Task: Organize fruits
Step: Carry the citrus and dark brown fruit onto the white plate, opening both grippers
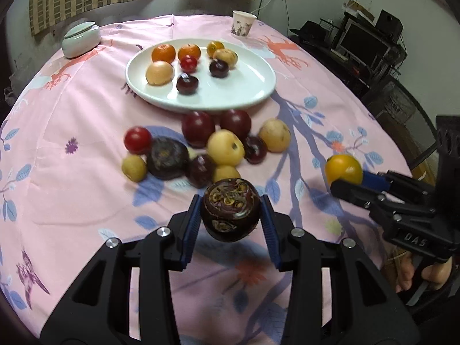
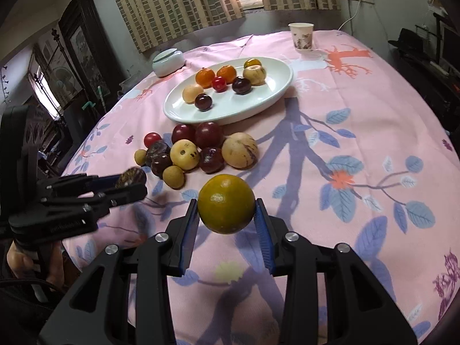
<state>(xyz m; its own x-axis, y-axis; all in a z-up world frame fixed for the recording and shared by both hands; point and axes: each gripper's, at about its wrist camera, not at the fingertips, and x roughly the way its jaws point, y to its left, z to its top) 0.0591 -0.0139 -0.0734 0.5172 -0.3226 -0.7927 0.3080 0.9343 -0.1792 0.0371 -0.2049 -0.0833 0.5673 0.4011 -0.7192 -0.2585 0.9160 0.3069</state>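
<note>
My left gripper (image 1: 231,214) is shut on a dark purple mangosteen (image 1: 230,208), lifted off the cloth. Over at the right, my right gripper (image 2: 227,215) is shut on a yellow-green orange (image 2: 226,203), also off the table. Each gripper shows in the other's view: the right gripper (image 1: 349,182) with the orange (image 1: 343,168), the left gripper (image 2: 130,182) with the mangosteen (image 2: 130,176). A white oval plate (image 1: 253,86) holds several small fruits. In front of it lies a heap of loose fruit (image 1: 224,146) on the pink cloth.
A paper cup (image 1: 243,23) stands at the far edge of the table and a pale green lidded jar (image 1: 81,38) at the far left. Dark furniture and a monitor (image 1: 362,40) stand off the table's right side. A hand (image 2: 17,261) grips the left tool.
</note>
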